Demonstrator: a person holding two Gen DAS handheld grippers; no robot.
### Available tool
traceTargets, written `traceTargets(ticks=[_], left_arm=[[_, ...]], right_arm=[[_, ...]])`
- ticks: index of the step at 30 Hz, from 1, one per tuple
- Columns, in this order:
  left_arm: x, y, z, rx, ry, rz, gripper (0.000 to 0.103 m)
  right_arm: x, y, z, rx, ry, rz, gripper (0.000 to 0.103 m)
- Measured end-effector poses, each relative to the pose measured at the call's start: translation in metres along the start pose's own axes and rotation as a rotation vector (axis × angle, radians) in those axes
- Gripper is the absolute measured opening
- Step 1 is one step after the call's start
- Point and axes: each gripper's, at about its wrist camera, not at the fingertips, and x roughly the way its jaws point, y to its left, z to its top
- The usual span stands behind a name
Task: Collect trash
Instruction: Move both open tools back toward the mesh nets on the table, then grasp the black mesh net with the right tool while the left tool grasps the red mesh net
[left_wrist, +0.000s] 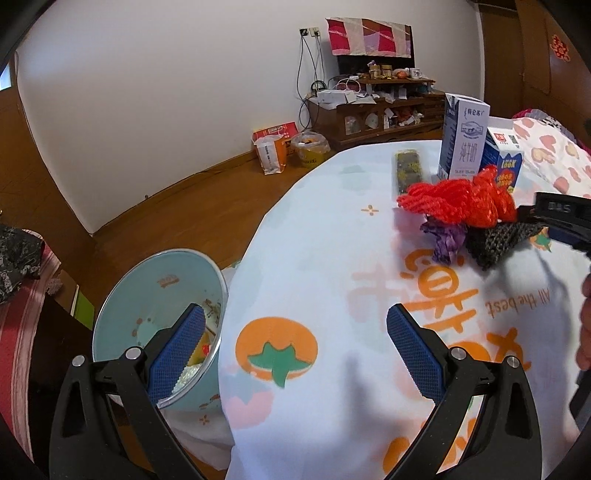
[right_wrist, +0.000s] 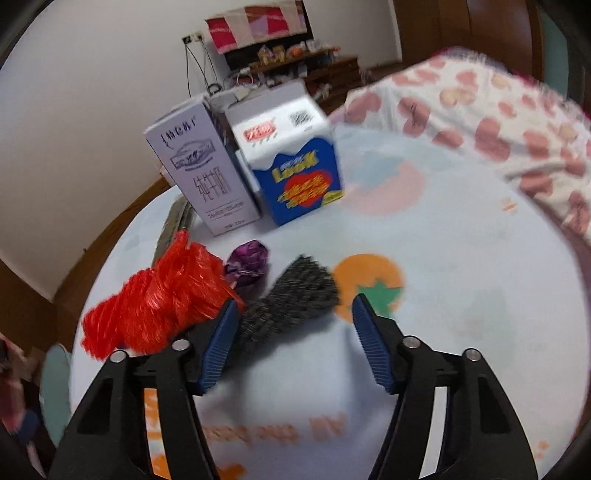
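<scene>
On the tablecloth lies a pile of trash: a red mesh bag (right_wrist: 155, 306), a crumpled purple wrapper (right_wrist: 247, 264) and a grey-black mesh pad (right_wrist: 295, 295). My right gripper (right_wrist: 295, 302) is open and low over the cloth. The grey pad lies between its fingers, close to the left pad, and the right pad stands clear of it. The left wrist view shows the same pile, with the red bag (left_wrist: 458, 201), the purple wrapper (left_wrist: 445, 240) and the grey pad (left_wrist: 498, 240), and the right gripper (left_wrist: 543, 218) reaching in from the right. My left gripper (left_wrist: 295, 310) is open and empty above the table's near edge.
A light-blue bin (left_wrist: 159, 291) with scraps inside stands on the floor at the table's left edge. Behind the pile stand a white milk carton (right_wrist: 203, 177) and a blue carton (right_wrist: 295, 166), and a dark flat packet (left_wrist: 408, 170) lies there. A person's hand (left_wrist: 585, 325) shows at the right.
</scene>
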Motion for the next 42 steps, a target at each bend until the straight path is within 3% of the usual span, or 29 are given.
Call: traceTargets(ticks=[4, 5, 6, 8, 15, 19, 21, 22, 25, 26, 27, 29, 31, 32, 35, 37, 39, 42], left_arm=[[0.006, 0.000, 0.006, -0.006, 0.005, -0.011, 0.096], [0.008, -0.001, 0.008, -0.007, 0.005, -0.019, 0.096], [0.009, -0.002, 0.008, -0.008, 0.004, -0.022, 0.096], [0.010, -0.004, 0.010, -0.006, 0.002, -0.028, 0.096], [0.015, -0.020, 0.022, -0.013, -0.001, -0.096, 0.096], [0.016, -0.031, 0.033, -0.023, -0.019, -0.114, 0.096], [0.017, -0.038, 0.042, -0.027, -0.029, -0.132, 0.095], [0.018, -0.042, 0.047, -0.024, -0.035, -0.139, 0.095], [0.020, -0.055, 0.058, 0.002, -0.059, -0.150, 0.095], [0.022, -0.059, 0.060, 0.010, -0.061, -0.152, 0.095], [0.027, -0.064, 0.065, 0.021, -0.056, -0.158, 0.095], [0.037, -0.072, 0.072, 0.035, -0.047, -0.179, 0.095], [0.046, -0.077, 0.078, 0.039, -0.036, -0.202, 0.095], [0.052, -0.078, 0.080, 0.037, -0.030, -0.212, 0.093], [0.074, -0.078, 0.082, 0.019, 0.024, -0.240, 0.073], [0.088, -0.074, 0.079, -0.018, 0.073, -0.275, 0.070], [0.097, -0.071, 0.076, -0.038, 0.097, -0.304, 0.048], [0.100, -0.068, 0.071, -0.059, 0.110, -0.345, 0.027]], right_arm=[[0.014, 0.008, 0.000, -0.012, 0.029, 0.048, 0.034], [0.014, 0.009, -0.001, -0.024, 0.021, 0.058, 0.025], [0.012, 0.009, -0.001, -0.030, 0.015, 0.070, 0.010], [0.007, 0.005, -0.002, -0.032, 0.014, 0.113, 0.001], [-0.034, -0.022, 0.001, -0.084, -0.068, 0.094, 0.001], [-0.036, -0.041, 0.011, -0.035, -0.053, 0.091, 0.006], [-0.027, -0.042, 0.016, -0.003, -0.036, 0.109, 0.041], [-0.020, -0.040, 0.017, 0.013, -0.022, 0.121, 0.045], [0.003, -0.027, 0.020, 0.036, 0.028, 0.167, 0.045], [0.013, -0.021, 0.021, 0.026, 0.048, 0.145, 0.045], [0.024, -0.016, 0.021, 0.017, 0.081, 0.119, 0.040], [0.038, -0.013, 0.019, 0.040, 0.122, 0.177, 0.029], [0.035, -0.011, 0.018, 0.024, 0.100, 0.194, 0.021], [0.030, -0.012, 0.017, 0.008, 0.082, 0.198, 0.019], [0.003, -0.021, 0.017, -0.016, -0.001, 0.175, 0.019], [-0.019, -0.029, 0.019, -0.046, -0.059, 0.150, 0.019], [-0.035, -0.037, 0.019, -0.070, -0.092, 0.130, 0.019], [-0.051, -0.048, 0.013, -0.095, -0.129, 0.083, 0.019]])
